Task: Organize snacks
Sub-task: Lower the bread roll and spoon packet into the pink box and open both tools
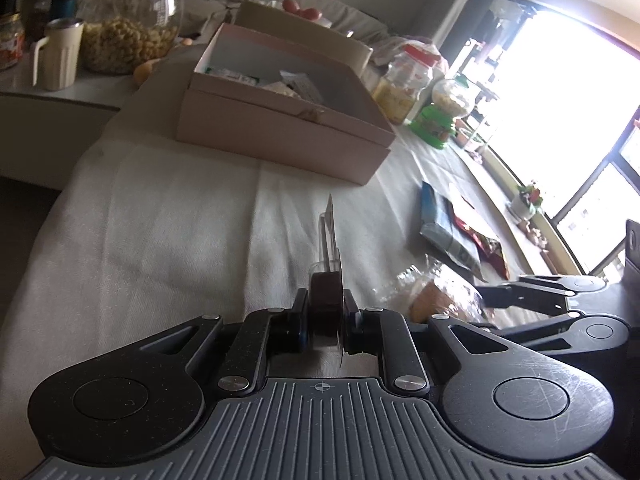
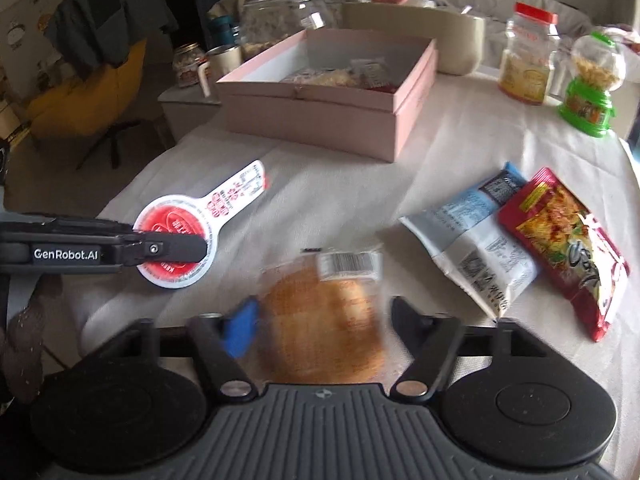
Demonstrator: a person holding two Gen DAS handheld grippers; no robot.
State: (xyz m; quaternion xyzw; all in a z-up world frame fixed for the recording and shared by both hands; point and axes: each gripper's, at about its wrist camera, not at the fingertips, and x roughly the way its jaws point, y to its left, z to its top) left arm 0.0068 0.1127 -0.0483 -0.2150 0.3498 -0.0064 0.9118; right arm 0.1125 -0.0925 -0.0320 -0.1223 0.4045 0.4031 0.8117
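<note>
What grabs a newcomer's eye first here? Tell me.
The pink box, open and holding snacks, sits mid-table. The left gripper is shut on a red-and-white jelly cup, while a wrapped bun lies between the right gripper's open jaws.

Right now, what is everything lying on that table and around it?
Box: one, pink, open, table centre, snack packets inside.
Jelly cup: one, red lid with white tab, held by the left gripper.
Wrapped bun: one, golden, between the right gripper's fingers.
Blue-white packet: one, right of the bun.
Red packet: one, overlapping the blue-white one.
Glass jar: one, clear, behind the box.
Mug: one, cream, beside the jar.
Red-lidded jar: one, far right.
Green dispenser: one, far right.
Left gripper: shut.
Right gripper: around the bun; grip unclear.
</note>
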